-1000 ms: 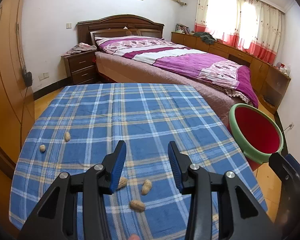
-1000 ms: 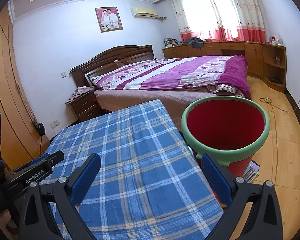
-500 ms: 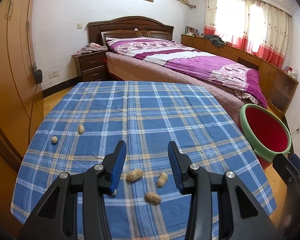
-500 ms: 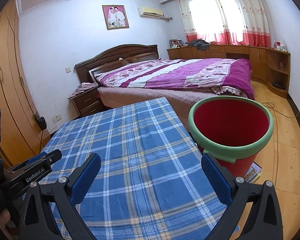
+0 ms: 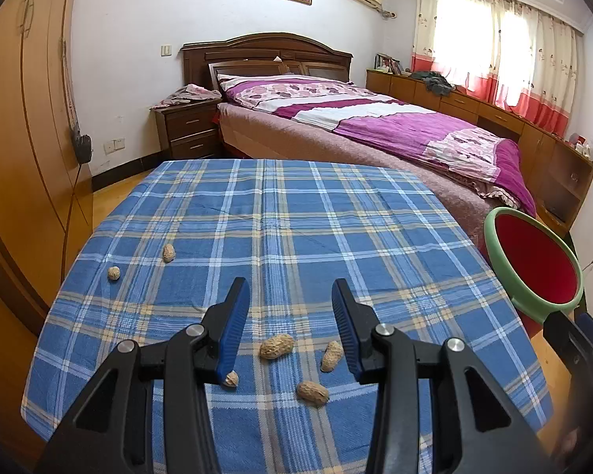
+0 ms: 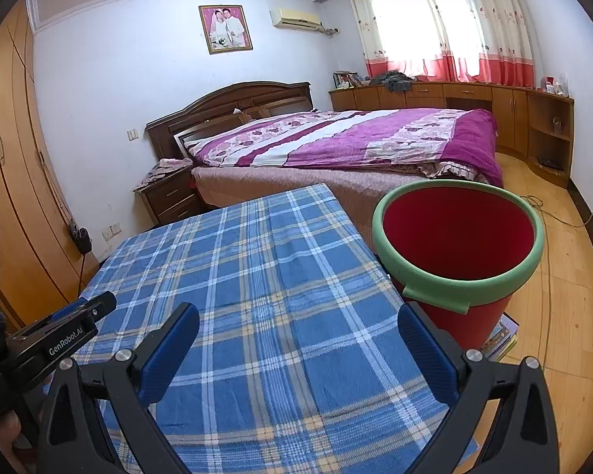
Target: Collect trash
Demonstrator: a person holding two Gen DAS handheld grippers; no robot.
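On the blue plaid cloth covering the table (image 5: 296,237), going from my left, 2 tan peanut shells (image 5: 169,253) lie well apart from everything else near the far-left edge. Nearer me, my left gripper (image 5: 290,316) hangs with its blue-padded fingers spread apart and nothing between them. Over the last second I have pulled it back and raised it, so a cluster of 4 shells that sat half hidden under the fingers now shows clearly; I judge that lines me up for a first pick. The largest whole peanut shell (image 5: 276,346) lies just short of the gap between the fingers, slightly left of centre, not touching either pad. A small shell fragment (image 5: 231,378) sits just beside the left finger. Further right, my right gripper (image 6: 298,349) is also spread wide and empty above the cloth. The red plastic bucket with a green rim (image 6: 458,237) stands just beside the table's right edge, nothing visible inside it.
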